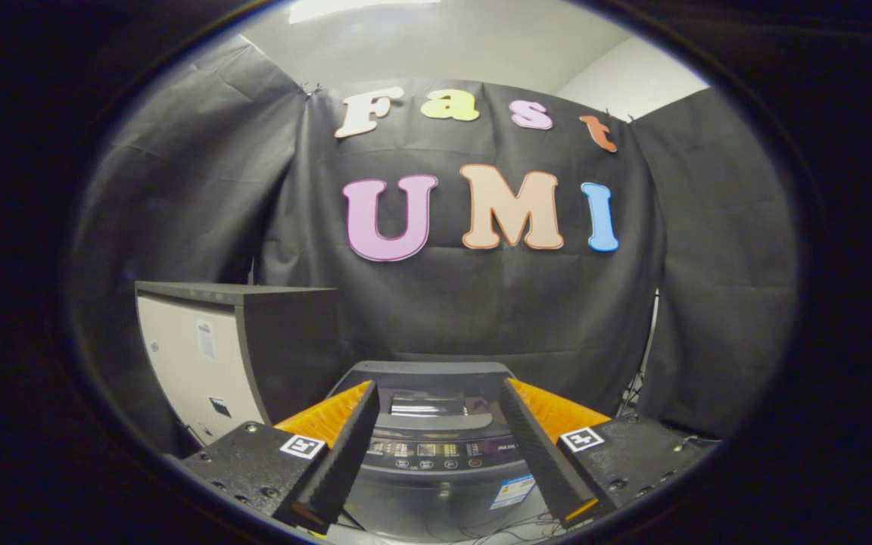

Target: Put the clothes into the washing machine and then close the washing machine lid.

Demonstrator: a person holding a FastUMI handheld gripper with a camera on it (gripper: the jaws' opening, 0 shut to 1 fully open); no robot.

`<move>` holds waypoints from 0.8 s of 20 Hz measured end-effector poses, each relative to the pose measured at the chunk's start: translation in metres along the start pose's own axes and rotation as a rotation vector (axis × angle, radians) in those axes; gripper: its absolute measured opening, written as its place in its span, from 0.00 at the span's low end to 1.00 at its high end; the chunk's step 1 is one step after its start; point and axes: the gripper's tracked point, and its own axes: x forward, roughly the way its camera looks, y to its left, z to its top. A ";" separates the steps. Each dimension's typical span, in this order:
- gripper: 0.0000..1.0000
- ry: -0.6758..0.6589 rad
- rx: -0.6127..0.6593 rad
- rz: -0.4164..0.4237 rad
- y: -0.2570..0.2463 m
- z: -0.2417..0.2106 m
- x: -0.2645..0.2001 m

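The washing machine (436,446) sits straight ahead, low down, framed between the two fingers, with its control panel (436,449) facing us and a sticker (513,492) on its front. Its lid (430,405) looks to be lying flat on top, dark and glossy with a bright reflection across it, though from this low angle I can't be sure it is fully down. No clothes can be picked out anywhere around the machine, and whether any sit inside the drum is hidden. The gripper (436,401) hangs in the air short of the machine, fingers spread wide and holding nothing, touching nothing. So this fits two readings: clothes already in and the lid shut, or a closed machine waiting with the laundry somewhere out of sight; the lid alone doesn't settle it. Just to the left of the machine stands a pale cabinet (201,356) with a dark top, and a tangle of cables (633,397) trails down at the right.
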 end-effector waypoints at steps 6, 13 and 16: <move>0.97 -0.027 -0.002 0.046 0.018 0.022 -0.016; 0.97 -0.028 -0.021 0.115 0.045 0.035 -0.034; 0.97 -0.047 0.005 0.149 0.049 0.046 -0.040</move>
